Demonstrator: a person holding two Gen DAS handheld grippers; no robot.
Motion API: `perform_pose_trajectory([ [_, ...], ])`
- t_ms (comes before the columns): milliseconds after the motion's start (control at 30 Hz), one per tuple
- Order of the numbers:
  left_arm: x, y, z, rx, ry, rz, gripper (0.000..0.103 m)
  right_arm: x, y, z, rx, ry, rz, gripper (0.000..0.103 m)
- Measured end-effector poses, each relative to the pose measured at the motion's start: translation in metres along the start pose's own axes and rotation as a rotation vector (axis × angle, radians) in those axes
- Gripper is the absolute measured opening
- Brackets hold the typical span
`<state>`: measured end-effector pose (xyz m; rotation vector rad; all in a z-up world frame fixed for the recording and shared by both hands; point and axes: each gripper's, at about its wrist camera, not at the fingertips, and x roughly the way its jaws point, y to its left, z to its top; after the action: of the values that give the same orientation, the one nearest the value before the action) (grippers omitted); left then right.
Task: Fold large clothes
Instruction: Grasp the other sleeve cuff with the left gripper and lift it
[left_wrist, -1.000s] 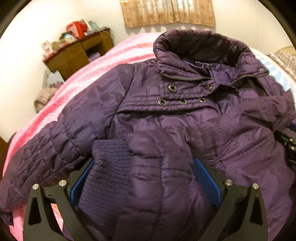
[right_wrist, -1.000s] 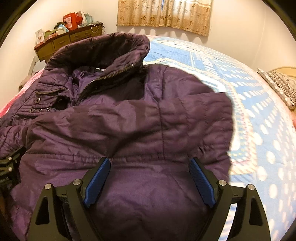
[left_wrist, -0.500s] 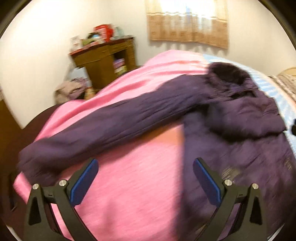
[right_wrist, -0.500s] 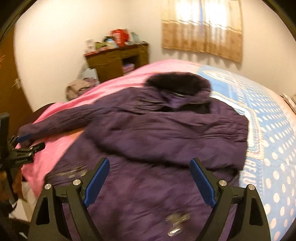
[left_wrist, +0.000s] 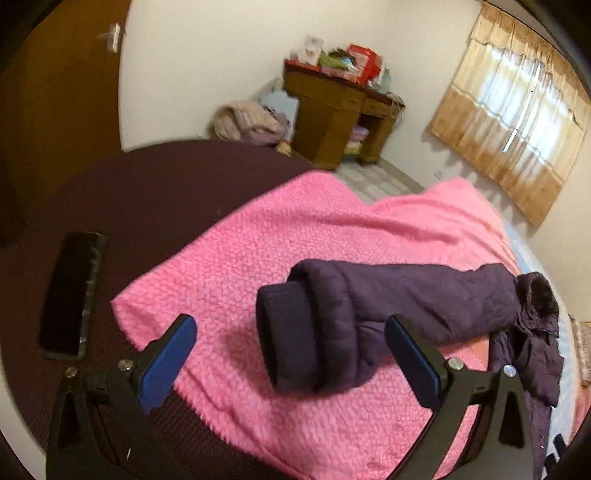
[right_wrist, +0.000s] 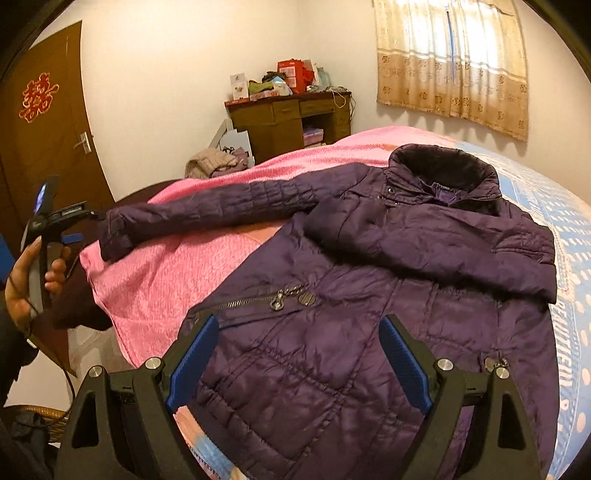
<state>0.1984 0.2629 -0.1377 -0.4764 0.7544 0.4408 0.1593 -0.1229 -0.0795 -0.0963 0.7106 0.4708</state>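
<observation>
A dark purple padded jacket (right_wrist: 388, 295) lies face up on the bed, collar toward the far wall. One sleeve is folded across its chest (right_wrist: 424, 243). The other sleeve (right_wrist: 207, 206) stretches out to the left over the pink blanket. In the left wrist view this sleeve (left_wrist: 388, 306) ends in a knit cuff (left_wrist: 288, 332) that lies just ahead of my open, empty left gripper (left_wrist: 291, 358). My right gripper (right_wrist: 299, 354) is open and empty above the jacket's lower front. The left gripper also shows in the right wrist view (right_wrist: 48, 225), held by a hand.
A pink blanket (left_wrist: 295, 240) covers the left of the bed, a blue dotted sheet (right_wrist: 569, 229) the right. A dark maroon surface (left_wrist: 129, 192) with a black flat object (left_wrist: 74, 291) lies left of the blanket. A wooden desk (right_wrist: 291, 118), clothes pile (right_wrist: 214, 162) and door (right_wrist: 44, 122) stand behind.
The left gripper let go of the sleeve cuff, which now lies stretched out on the pink blanket, and swung left. Both grippers pulled back from the jacket.
</observation>
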Motion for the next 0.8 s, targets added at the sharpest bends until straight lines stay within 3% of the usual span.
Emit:
perform_pose_trajectory([
  [33, 0.010, 0.002, -0.001, -0.025, 0.023, 0.004, 0.103, 0.001, 0.001, -0.001, 0.001, 0.004, -0.002, 0.089],
  [100, 0.026, -0.002, -0.006, -0.037, 0.058, -0.073, 0.103, 0.004, 0.003, -0.003, -0.003, 0.011, -0.023, 0.089],
  [267, 0.050, -0.022, -0.014, -0.022, 0.037, -0.060, 0.100, 0.012, 0.006, -0.005, -0.016, 0.020, -0.086, 0.089],
  [300, 0.053, -0.025, -0.014, -0.003, 0.034, -0.071, 0.094, 0.013, 0.006, -0.006, -0.013, 0.023, -0.088, 0.089],
  [333, 0.053, -0.026, -0.010, 0.012, 0.039, -0.081, 0.075, 0.015, 0.005, -0.007, -0.008, 0.027, -0.088, 0.089],
  [400, 0.054, -0.031, -0.010, 0.028, 0.043, -0.070, 0.063, 0.016, 0.003, -0.008, 0.005, 0.030, -0.087, 0.089],
  [500, 0.042, -0.023, -0.001, 0.055, 0.002, -0.083, 0.038, 0.016, 0.001, -0.010, 0.012, 0.029, -0.093, 0.089],
  [533, 0.033, -0.016, 0.002, 0.061, -0.009, -0.086, 0.018, 0.016, 0.000, -0.010, 0.010, 0.030, -0.102, 0.089],
  [633, 0.016, -0.003, 0.015, 0.051, -0.032, -0.121, 0.011, 0.014, -0.006, -0.012, 0.014, 0.029, -0.139, 0.089],
  [800, -0.012, -0.027, 0.031, 0.127, -0.109, -0.147, 0.011, 0.012, -0.023, -0.015, 0.064, 0.028, -0.160, 0.089],
])
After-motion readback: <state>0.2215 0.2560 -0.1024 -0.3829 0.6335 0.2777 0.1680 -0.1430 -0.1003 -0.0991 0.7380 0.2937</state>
